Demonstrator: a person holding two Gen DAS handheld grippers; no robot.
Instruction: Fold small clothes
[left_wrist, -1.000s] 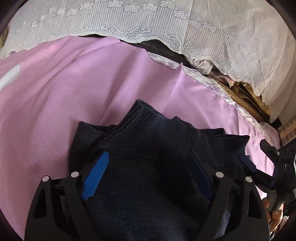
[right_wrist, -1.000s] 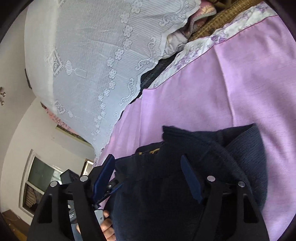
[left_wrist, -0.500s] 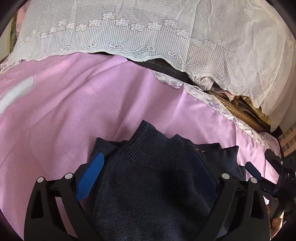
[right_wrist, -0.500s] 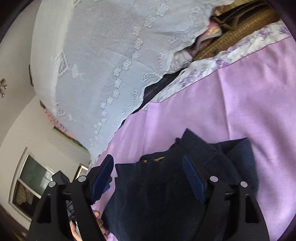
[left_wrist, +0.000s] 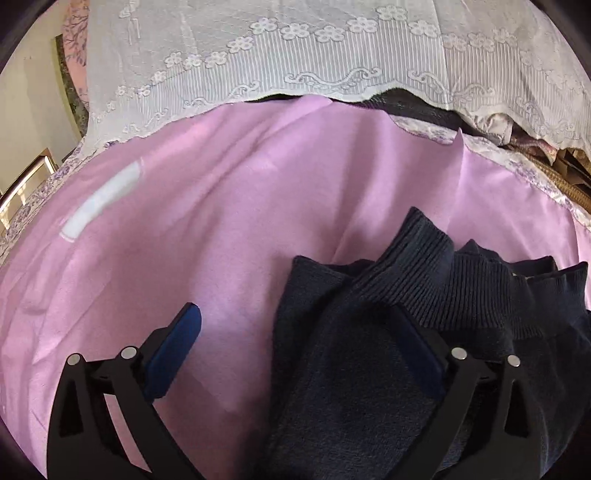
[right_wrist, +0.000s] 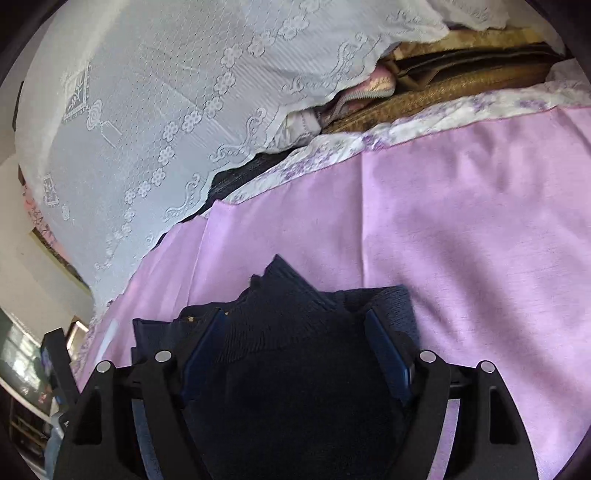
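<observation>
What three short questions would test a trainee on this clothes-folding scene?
1. True or false: the dark blue knitted garment lies on a green towel.
2. What hangs at the back of the scene? A: a white lace cloth. B: a striped towel. C: a bare wooden board.
3. How is the band at the garment's far edge knitted?

Key
1. False; it lies on a pink sheet.
2. A.
3. Ribbed.
</observation>
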